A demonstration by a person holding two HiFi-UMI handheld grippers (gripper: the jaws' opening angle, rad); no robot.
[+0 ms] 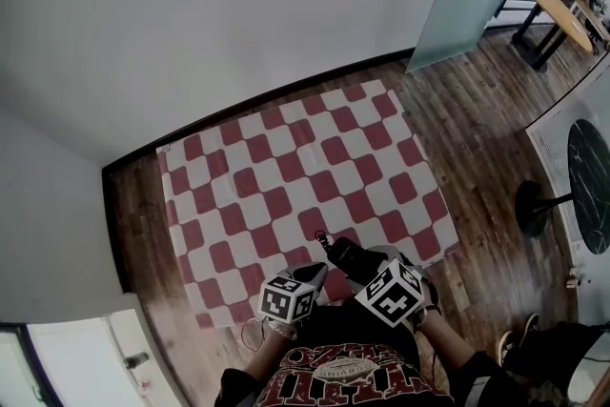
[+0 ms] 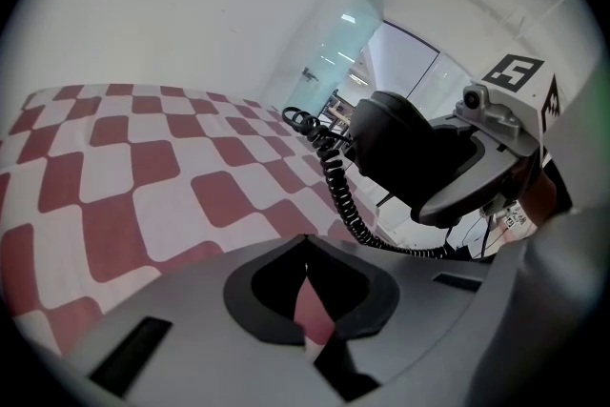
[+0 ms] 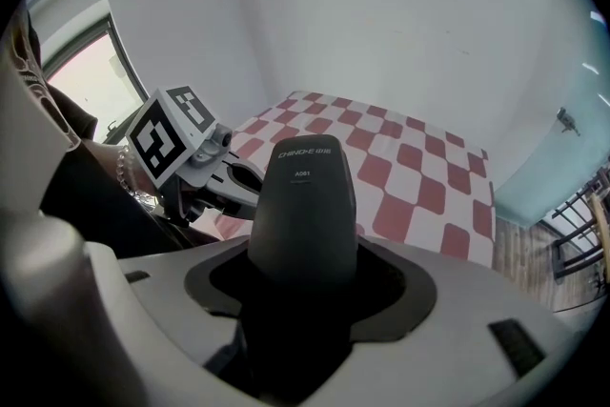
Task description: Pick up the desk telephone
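The right gripper [image 3: 303,295] is clamped on a black plastic telephone handset [image 3: 303,205], its jaws pressed against the lower part while the rounded upper end stands up clear of them. The left gripper [image 2: 303,300] has its jaws drawn together at the tips with nothing between them. Its own view shows what the right gripper view does not: a black coiled cord [image 2: 338,191] hanging from the handset towards the cloth. From above, both grippers sit close together at the near edge of a red-and-white checked cloth [image 1: 286,167] on the dark wooden floor [image 1: 477,129], handset raised over that edge. Pale print marks the handset's back
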